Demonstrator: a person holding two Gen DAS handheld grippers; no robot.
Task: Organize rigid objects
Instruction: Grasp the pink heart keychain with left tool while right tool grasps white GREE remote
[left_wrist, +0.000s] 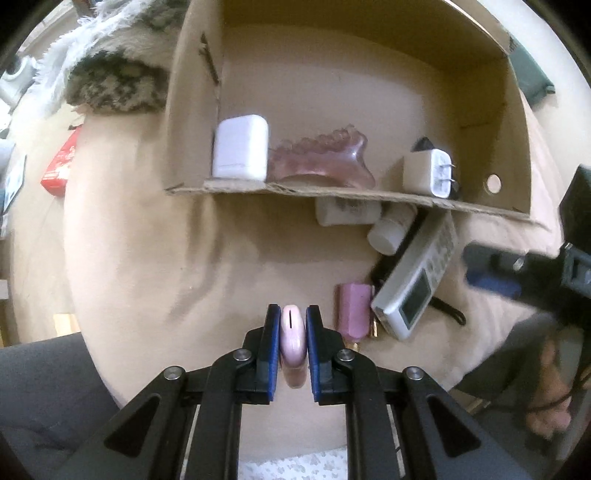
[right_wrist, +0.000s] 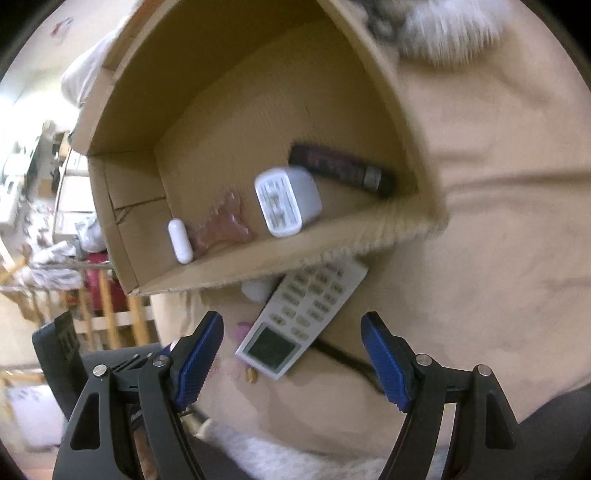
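My left gripper (left_wrist: 293, 323) is shut on a small pink rounded case (left_wrist: 293, 338), held above the beige sheet in front of a cardboard box (left_wrist: 332, 192). In the box lie a white earbud case (left_wrist: 241, 151), a pink comb-like piece (left_wrist: 321, 162) and a white plug charger (left_wrist: 428, 171). A white remote (left_wrist: 417, 280), a pink block (left_wrist: 352, 310) and two white bottles (left_wrist: 391, 229) lie just outside the box's front wall. My right gripper (right_wrist: 291, 354) is open and empty above the remote (right_wrist: 299, 317). Its view also shows the charger (right_wrist: 286, 201) and a dark tube (right_wrist: 341, 170) in the box.
A fluffy grey-white blanket (left_wrist: 110, 74) lies left of the box. A red packet (left_wrist: 61, 166) sits at the bed's left edge. A dark green item (left_wrist: 532, 74) lies behind the box at right. A black cord (right_wrist: 343, 356) runs under the remote.
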